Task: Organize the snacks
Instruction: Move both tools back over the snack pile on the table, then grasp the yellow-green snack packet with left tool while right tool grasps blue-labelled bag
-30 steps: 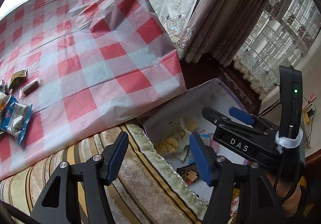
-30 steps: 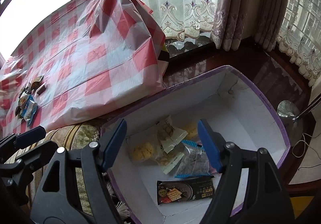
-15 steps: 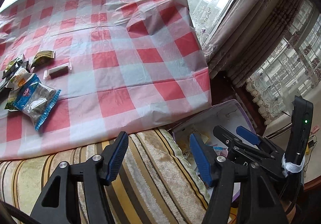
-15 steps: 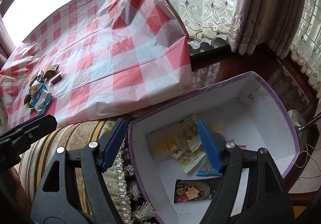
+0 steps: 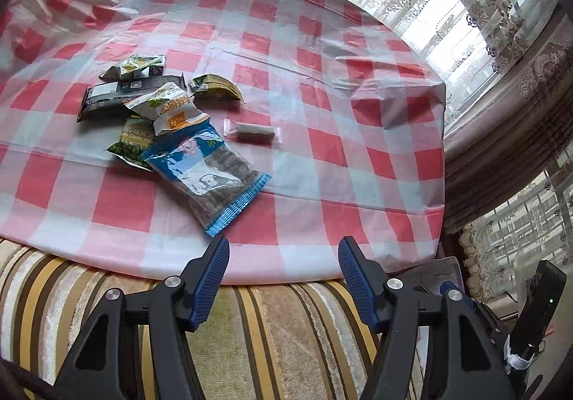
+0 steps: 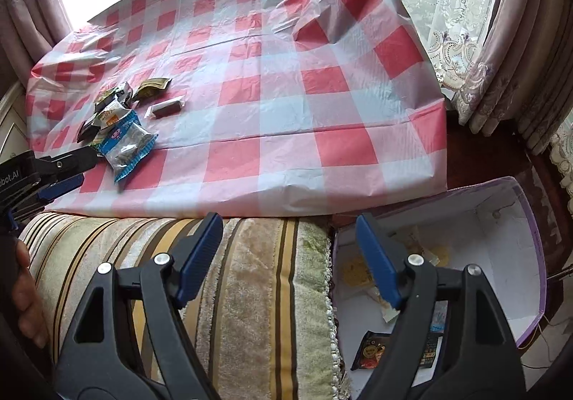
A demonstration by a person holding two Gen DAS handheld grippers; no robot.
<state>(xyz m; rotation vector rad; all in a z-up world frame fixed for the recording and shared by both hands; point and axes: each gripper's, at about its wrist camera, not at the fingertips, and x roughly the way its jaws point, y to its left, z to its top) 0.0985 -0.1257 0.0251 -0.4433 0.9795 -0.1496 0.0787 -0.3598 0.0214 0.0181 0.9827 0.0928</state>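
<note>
Blue-padded left gripper hangs empty, jaws apart, near blue-edged clear snack packet; right gripper empty, jaws opening.

Left claw: black plastic frame, ribbed blue pads, silver pivot screws. Right claw: matching build. White lettering on the left claw's body.

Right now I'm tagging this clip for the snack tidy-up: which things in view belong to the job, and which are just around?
Part of the job:
- snack packets heaped on the checked cloth
- small wrapped bar lying beside them
- white box already holding some snacks
- left claw and right claw, both empty

Just around:
- checked tablecloth
- striped cushion
- curtains
</note>
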